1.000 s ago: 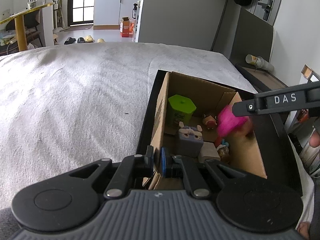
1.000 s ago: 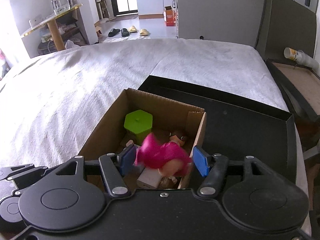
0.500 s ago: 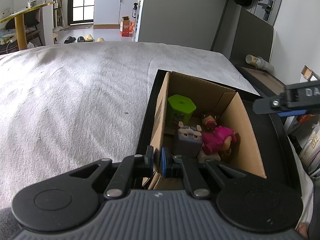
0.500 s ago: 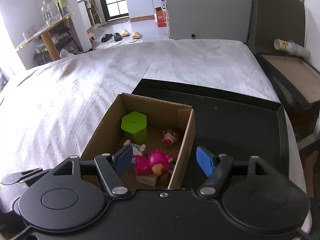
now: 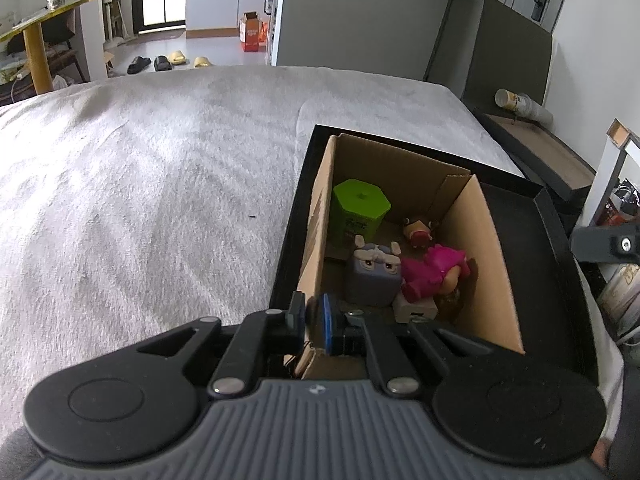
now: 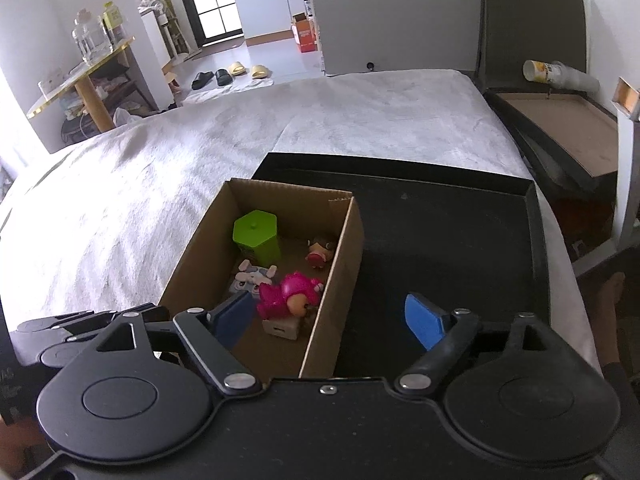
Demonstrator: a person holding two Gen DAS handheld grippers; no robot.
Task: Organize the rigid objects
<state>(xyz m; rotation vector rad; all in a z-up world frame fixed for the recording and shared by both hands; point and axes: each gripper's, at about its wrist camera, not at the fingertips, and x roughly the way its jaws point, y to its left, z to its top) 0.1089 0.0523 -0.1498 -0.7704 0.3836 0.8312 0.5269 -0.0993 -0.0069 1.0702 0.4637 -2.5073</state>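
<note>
Cardboard is the anchor here: an open cardboard box (image 5: pixel 488 256) sits in the left part of a shallow black tray (image 6: pixel 448 248) on a bed covered with a pale grey blanket (image 5: pixel 152 184). Nearest the camera, the left gripper (image 5: pixel 313 322) is clamped tight on the box's near left corner, one pad outside the wall and the blue pad inside. The right gripper (image 6: pixel 332 318) hangs above the box's near right wall with its jaws opening; nothing is pressed between them, and its blue fingertips (image 6: pixel 424 320) straddle that wall without touching it.

Inside the box, at the near end, a small white block (image 6: pixel 282 328) lies on the floor with a pink doll (image 6: pixel 290 294) lying on its side across it, head toward the right wall. Just left of the doll stands a grey cube-shaped figure with ears (image 5: pixel 374 274), touching the doll. Farther in, a green hexagonal container (image 5: pixel 360 208) stands upright against the left wall, and a small brown-and-red figurine (image 5: pixel 418 232) sits near the far right corner.

Beyond the box, the rest of the tray is bare black. Past the bed's far edge, slippers (image 6: pixel 228 74) lie on a light floor.
</note>
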